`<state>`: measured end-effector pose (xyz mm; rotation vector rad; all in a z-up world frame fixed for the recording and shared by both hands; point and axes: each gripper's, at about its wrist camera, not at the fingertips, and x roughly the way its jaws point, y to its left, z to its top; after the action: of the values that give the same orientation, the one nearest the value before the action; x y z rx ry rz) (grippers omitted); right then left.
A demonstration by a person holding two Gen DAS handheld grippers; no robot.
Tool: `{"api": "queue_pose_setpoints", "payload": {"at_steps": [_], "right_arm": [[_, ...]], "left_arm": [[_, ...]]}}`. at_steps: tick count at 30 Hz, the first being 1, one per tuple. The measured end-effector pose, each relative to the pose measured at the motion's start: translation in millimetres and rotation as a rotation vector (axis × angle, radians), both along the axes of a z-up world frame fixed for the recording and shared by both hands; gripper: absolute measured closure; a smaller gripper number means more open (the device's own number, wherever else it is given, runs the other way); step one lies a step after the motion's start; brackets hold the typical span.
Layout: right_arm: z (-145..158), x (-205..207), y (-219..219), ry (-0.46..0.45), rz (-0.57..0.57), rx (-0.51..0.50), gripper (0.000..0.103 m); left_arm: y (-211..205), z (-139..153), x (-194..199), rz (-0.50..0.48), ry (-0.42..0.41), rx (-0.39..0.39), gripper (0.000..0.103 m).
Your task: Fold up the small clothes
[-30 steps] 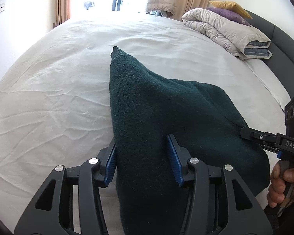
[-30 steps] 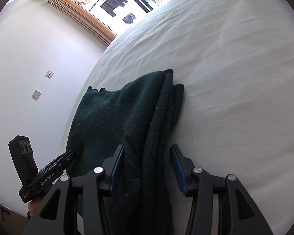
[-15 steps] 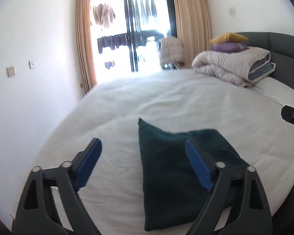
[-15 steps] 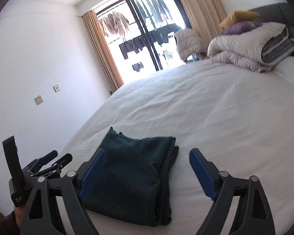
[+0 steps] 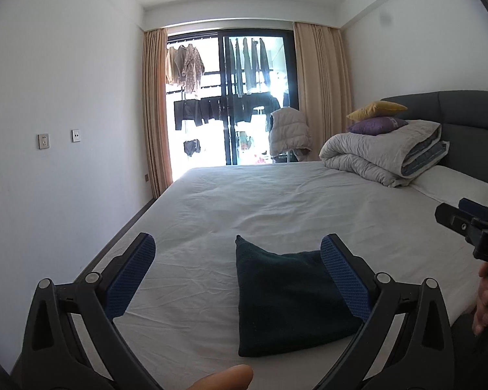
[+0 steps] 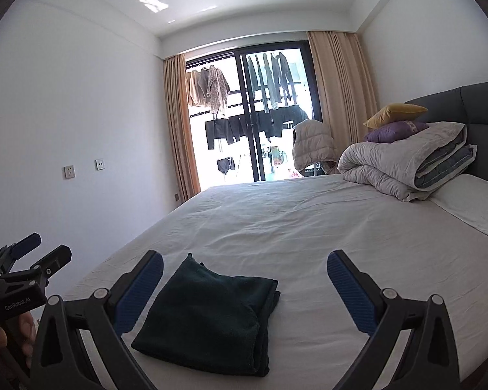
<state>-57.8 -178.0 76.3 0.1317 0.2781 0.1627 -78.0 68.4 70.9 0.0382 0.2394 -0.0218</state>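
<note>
A dark green knitted garment point(image 5: 286, 302) lies folded into a compact stack near the front edge of the white bed point(image 5: 276, 201); it also shows in the right wrist view point(image 6: 208, 315). My left gripper point(image 5: 237, 269) is open and empty, raised above and behind the garment. My right gripper point(image 6: 244, 286) is open and empty, also held back from the garment. The right gripper shows at the right edge of the left wrist view point(image 5: 471, 227), and the left gripper at the left edge of the right wrist view point(image 6: 26, 269).
A rolled grey duvet point(image 5: 387, 152) with a purple cushion point(image 5: 377, 125) and a yellow cushion point(image 5: 375, 109) lies at the headboard end, beside a white pillow point(image 5: 455, 185). A wall runs along the bed's left side. Beyond are glass doors point(image 5: 231, 104) with hanging laundry.
Both grippers opened, let go of the green garment and pulled back and up. The garment now rests folded on the bed.
</note>
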Motion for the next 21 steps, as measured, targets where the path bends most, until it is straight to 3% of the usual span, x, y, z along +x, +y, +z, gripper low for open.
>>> {"api": "queue_pose_setpoints", "payload": {"at_steps": [7,12,17,21], "right_arm": [[-43.7,13.3,1.2,0.231,0.01,0.091,0.0],[-81.2,27.5,4.0,0.43,0.028,0.176,0.0],[-98.2,21.7,16.4,0.434,0.008,0.079,0.0],[-102.7,21.2,19.0,0.442,-0.019,0.076,0.0]], "left_arm": [[3.4,-29.9,-1.7,0.037,0.126,0.017,0.0],[4.3,-67.3,16.1,0.07,0.273,0.011,0.0],[7.1,-101.7,39.1,0.098,0.395,0.011,0.0],[9.8,-119.5,50.5,0.093,0.447,-0.016,0.0]]}}
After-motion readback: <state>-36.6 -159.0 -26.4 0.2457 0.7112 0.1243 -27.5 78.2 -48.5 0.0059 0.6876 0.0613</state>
